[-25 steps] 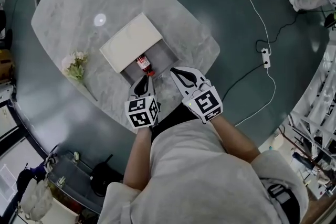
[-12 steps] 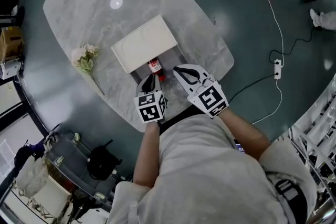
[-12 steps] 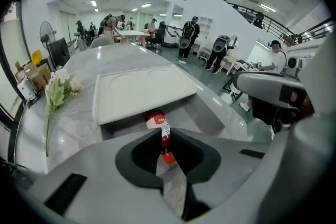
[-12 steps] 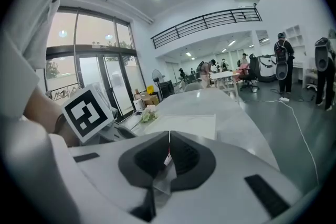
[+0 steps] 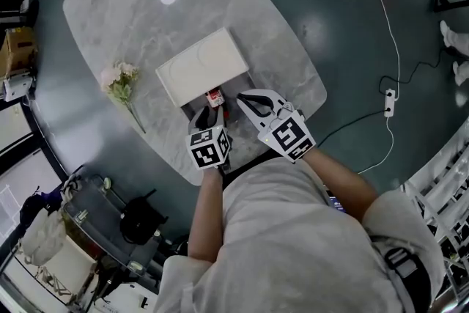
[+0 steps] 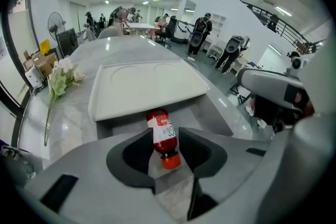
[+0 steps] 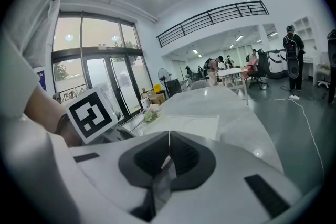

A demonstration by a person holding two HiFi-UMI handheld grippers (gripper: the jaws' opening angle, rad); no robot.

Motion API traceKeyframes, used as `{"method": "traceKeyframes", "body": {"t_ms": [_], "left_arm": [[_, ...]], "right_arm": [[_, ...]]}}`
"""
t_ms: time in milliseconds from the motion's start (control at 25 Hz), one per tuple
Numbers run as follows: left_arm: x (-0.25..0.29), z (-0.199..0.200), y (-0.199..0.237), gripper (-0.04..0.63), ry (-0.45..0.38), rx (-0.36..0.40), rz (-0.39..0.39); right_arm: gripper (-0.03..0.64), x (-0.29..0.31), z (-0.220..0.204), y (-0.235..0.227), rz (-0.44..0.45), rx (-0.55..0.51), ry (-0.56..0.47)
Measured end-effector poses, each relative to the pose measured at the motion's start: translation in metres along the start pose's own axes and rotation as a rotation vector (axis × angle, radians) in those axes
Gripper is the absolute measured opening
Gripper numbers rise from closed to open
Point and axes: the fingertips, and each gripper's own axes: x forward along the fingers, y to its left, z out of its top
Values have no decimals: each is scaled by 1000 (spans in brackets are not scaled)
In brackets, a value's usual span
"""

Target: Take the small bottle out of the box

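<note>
The left gripper (image 6: 165, 135) had its jaws apart, one on each side of the small bottle (image 6: 163, 131); I couldn't tell whether the pads touched it. The bottle lay on its side in the open part of the box (image 6: 212, 113), its red cap (image 6: 170, 159) pointing out toward the gripper. The right gripper (image 7: 169, 140) hovered just beside the box with its jaws pressed together on nothing. A white lid (image 6: 147, 84) covered the far part of the box. The bottle looked light and stiff, likely plastic, with a smooth round body that could roll or slip under a loose pinch. The safest hold seemed to be across the labelled middle rather than the narrow cap. By count there was one bottle, one box, one lid and two grippers, plus one small bunch of flowers (image 6: 60, 78) lying on the table (image 5: 146, 33) well apart from the box.
</note>
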Motion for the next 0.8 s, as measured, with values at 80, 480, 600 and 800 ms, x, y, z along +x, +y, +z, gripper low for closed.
{"method": "traceKeyframes", "body": {"t_ms": [80, 480, 600, 800], "left_arm": [[6, 2, 1, 148, 11, -14, 5], [37, 3, 4, 206, 89, -13, 29], [43, 2, 6, 213, 110, -5, 44], [51, 2, 3, 213, 143, 43, 52]], "right_arm": [[28, -2, -1, -5, -4, 5, 2], [28, -12, -6, -29, -39, 44, -1], [28, -15, -8, -33, -47, 59, -4], [28, -23, -9, -42, -65, 70, -5]]}}
